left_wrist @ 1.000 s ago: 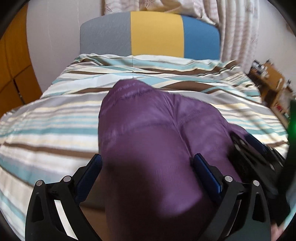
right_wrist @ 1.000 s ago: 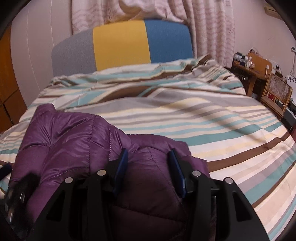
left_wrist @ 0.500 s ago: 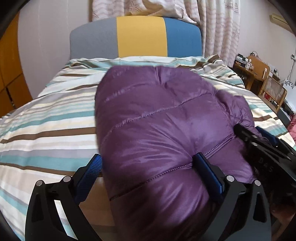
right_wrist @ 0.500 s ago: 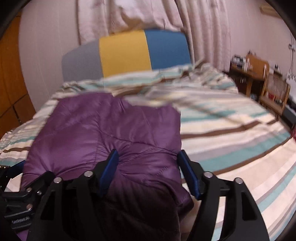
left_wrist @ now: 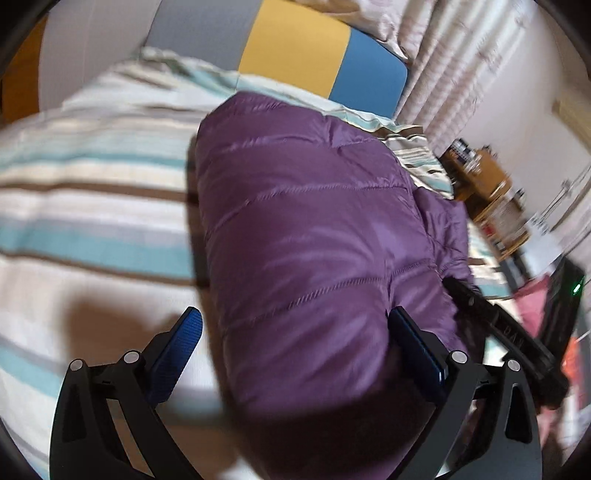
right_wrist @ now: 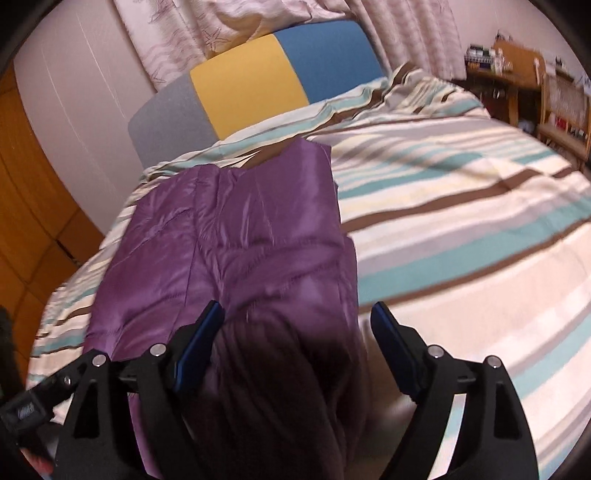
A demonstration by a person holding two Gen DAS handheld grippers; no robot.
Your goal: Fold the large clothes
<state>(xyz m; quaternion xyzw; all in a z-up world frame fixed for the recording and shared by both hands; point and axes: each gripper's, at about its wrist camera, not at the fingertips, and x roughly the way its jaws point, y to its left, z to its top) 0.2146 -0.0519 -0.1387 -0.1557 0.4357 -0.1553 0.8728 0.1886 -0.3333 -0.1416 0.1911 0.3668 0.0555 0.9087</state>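
A purple quilted puffer jacket [left_wrist: 314, 236] lies folded lengthwise on the striped bed [left_wrist: 92, 206]. My left gripper [left_wrist: 295, 332] is open, its blue pads [left_wrist: 181, 343] wide apart, with the jacket's near end lying between them. In the right wrist view the jacket [right_wrist: 229, 236] stretches away toward the headboard. My right gripper [right_wrist: 297, 328] is open too, with the jacket's near end between its pads [right_wrist: 388, 332]. The right gripper's black body shows at the right of the left wrist view [left_wrist: 506, 328].
A grey, yellow and blue headboard [right_wrist: 258, 85] stands at the far end with curtains [right_wrist: 229, 26] behind. Wooden cupboards [right_wrist: 26, 206] are on the left. A wooden desk and shelves [right_wrist: 517, 77] stand to the right of the bed.
The jacket has come down from a raised bundle and now lies flat and stretched along the bed. My right gripper's jaws have opened wider. Both views have tilted.
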